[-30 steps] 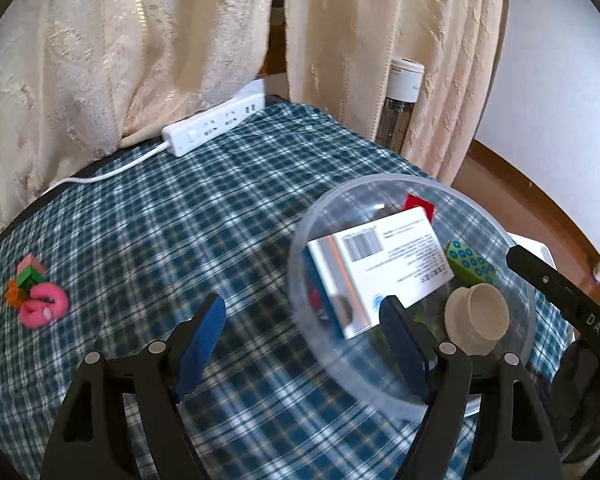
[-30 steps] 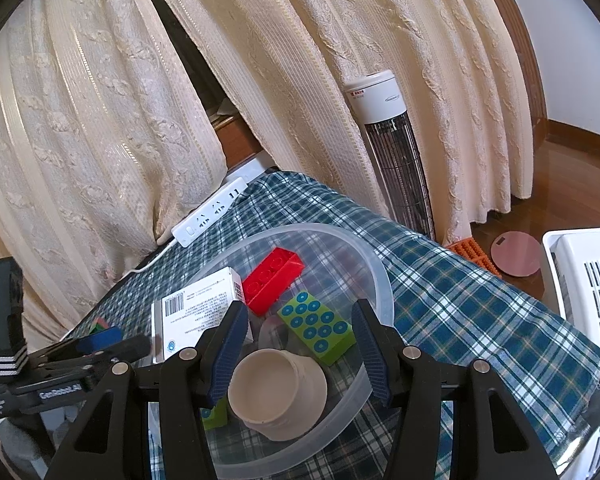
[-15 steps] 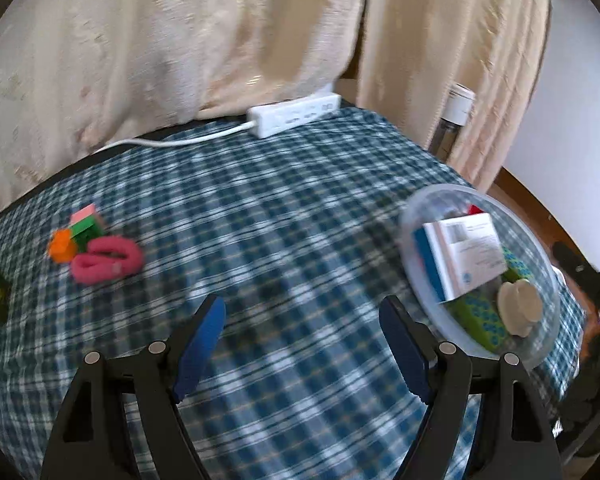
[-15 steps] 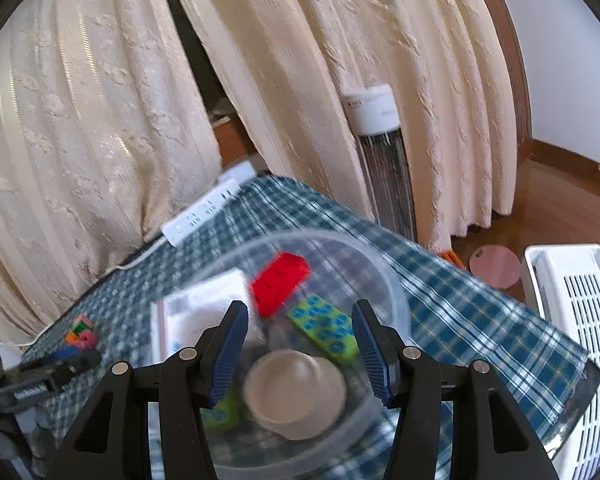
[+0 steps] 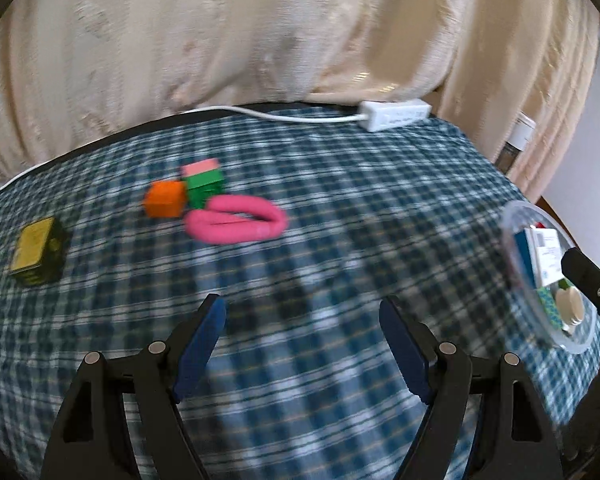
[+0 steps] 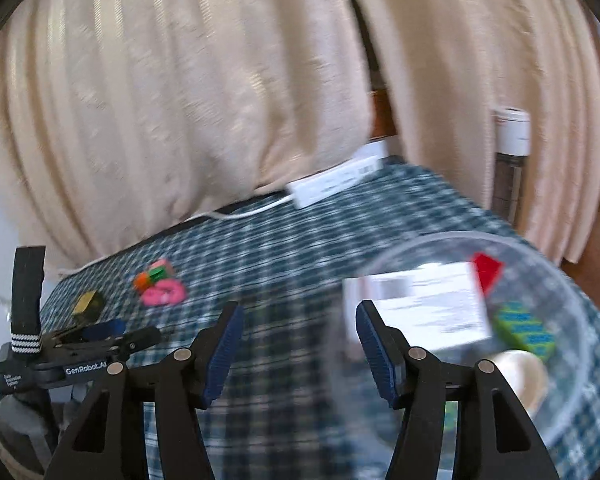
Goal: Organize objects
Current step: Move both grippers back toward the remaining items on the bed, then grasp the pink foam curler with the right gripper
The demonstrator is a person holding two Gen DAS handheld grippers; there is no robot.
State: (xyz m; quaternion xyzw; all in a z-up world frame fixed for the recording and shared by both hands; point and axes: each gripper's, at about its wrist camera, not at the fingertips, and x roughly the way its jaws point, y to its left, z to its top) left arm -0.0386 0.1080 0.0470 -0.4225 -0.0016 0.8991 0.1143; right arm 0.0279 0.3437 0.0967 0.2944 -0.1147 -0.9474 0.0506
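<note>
A clear plastic bowl point(image 6: 572, 280) at the table's right end holds a white box point(image 6: 424, 304), a red brick point(image 6: 486, 270), a green dotted brick point(image 6: 524, 326) and a beige cup point(image 6: 524, 368); it shows in the left wrist view too point(image 5: 516, 248). A pink loop point(image 5: 236, 220), an orange block point(image 5: 166, 198), a green-and-pink block point(image 5: 204, 182) and a yellow-topped dark block point(image 5: 38, 250) lie on the checked cloth. My left gripper point(image 5: 302, 324) is open and empty, short of the pink loop. My right gripper point(image 6: 298, 326) is open and empty, at the bowl's left rim.
A white power strip point(image 5: 396, 114) with its cord lies at the table's far edge against cream curtains point(image 5: 260, 32). A tall heater point(image 6: 510, 160) stands behind the table on the right. The left gripper's body point(image 6: 80, 344) shows low left in the right wrist view.
Both grippers have swung left, away from the bowl and toward the loose blocks and pink loop. The bowl now sits at the right edge of both views. Both stayed open.
</note>
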